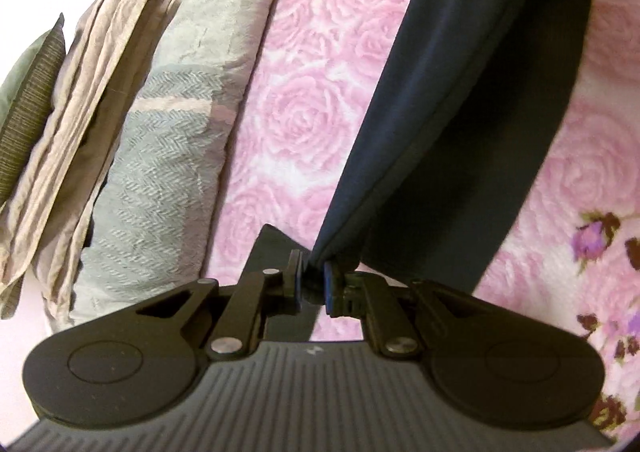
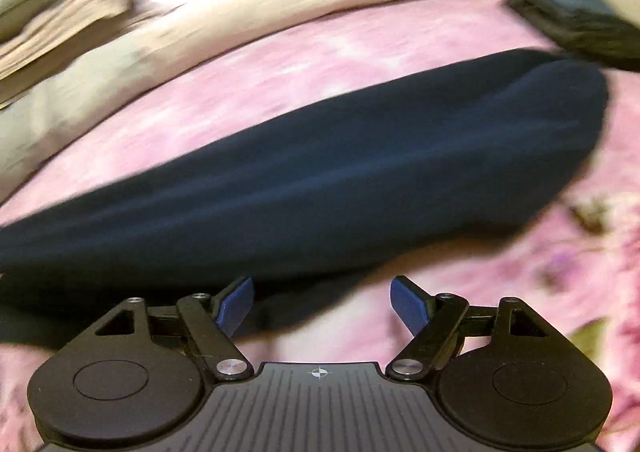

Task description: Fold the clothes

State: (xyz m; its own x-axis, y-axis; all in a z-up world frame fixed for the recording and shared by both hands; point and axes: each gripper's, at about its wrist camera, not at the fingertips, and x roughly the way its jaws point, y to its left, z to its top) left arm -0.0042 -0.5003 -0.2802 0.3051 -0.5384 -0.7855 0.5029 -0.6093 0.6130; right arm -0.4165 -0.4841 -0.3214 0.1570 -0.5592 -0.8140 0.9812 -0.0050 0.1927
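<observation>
A dark navy garment point(image 1: 460, 92) stretches up and away over a pink rose-patterned bedspread point(image 1: 304, 104). My left gripper point(image 1: 314, 284) is shut on its bunched end and holds it lifted off the bed. In the right wrist view the same navy garment point(image 2: 320, 180) lies as a long band across the bed, blurred by motion. My right gripper point(image 2: 322, 304) is open and empty, its blue pads point(image 2: 408, 304) just in front of the garment's near edge, not touching it.
Folded beige and grey-green cloths point(image 1: 160, 156) are stacked along the left of the bed, with a dark striped piece point(image 1: 32, 104) beyond. A folded dark pile point(image 2: 580, 28) lies at the far right. Cream bedding point(image 2: 320, 0) lies behind.
</observation>
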